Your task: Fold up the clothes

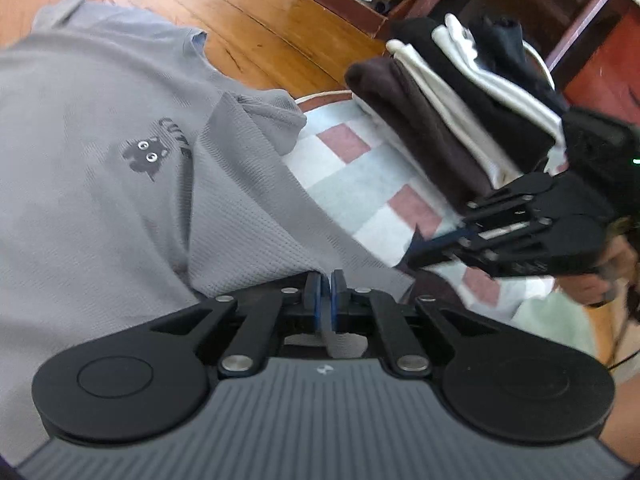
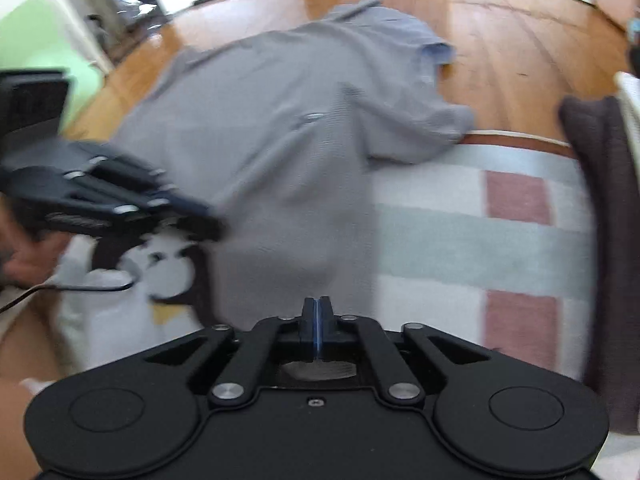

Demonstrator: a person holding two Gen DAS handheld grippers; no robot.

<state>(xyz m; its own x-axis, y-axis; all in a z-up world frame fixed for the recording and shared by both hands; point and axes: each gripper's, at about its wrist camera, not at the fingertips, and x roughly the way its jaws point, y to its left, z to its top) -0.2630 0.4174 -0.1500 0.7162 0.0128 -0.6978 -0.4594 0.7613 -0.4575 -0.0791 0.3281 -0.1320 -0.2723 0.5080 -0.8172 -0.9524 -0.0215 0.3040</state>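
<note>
Your left gripper [image 1: 327, 280] pinches the near hem of the grey shirt [image 1: 120, 152] spread across rug [image 1: 340, 184] and floor, your right gripper [image 2: 317, 307] is closed empty; a tug could bunch it

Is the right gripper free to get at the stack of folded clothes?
Probably yes: the right gripper looks shut and seemingly empty, and the stack of folded clothes sits uncovered close beside it on the checked mat.
</note>
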